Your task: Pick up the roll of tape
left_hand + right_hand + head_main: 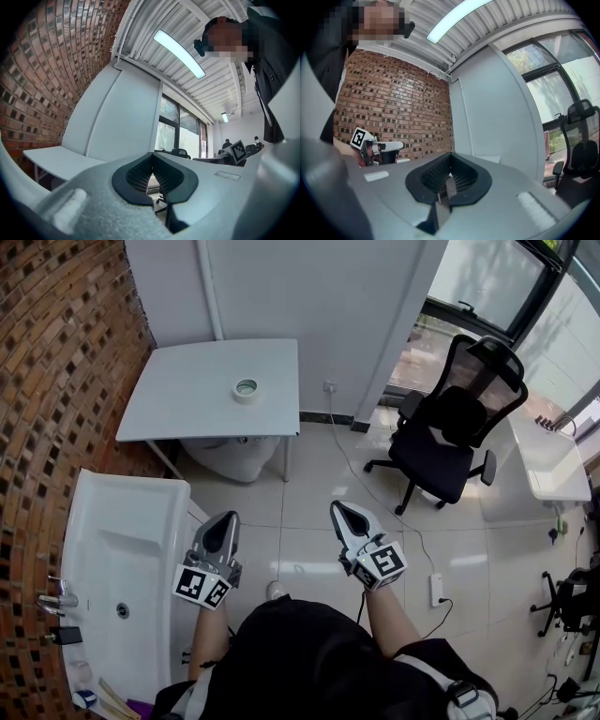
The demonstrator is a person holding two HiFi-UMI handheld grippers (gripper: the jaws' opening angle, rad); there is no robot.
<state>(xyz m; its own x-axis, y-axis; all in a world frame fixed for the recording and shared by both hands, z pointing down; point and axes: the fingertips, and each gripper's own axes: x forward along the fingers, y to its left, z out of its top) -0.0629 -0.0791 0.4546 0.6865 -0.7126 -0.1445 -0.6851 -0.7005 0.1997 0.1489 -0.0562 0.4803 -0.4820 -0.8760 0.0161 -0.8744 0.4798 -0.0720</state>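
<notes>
While the tape (246, 389) lies on the table (187, 404), well apart from both tools, the approach is in hand. The left gripper (223, 524) and right gripper (348, 515) hold their jaws together, empty. Next, one should probably reach the table and open.

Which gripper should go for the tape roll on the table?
Left, probably. The left gripper lines up nearly straight with the roll of tape; the right gripper sits further aside. Both are shut, empty and well short of the table.
</notes>
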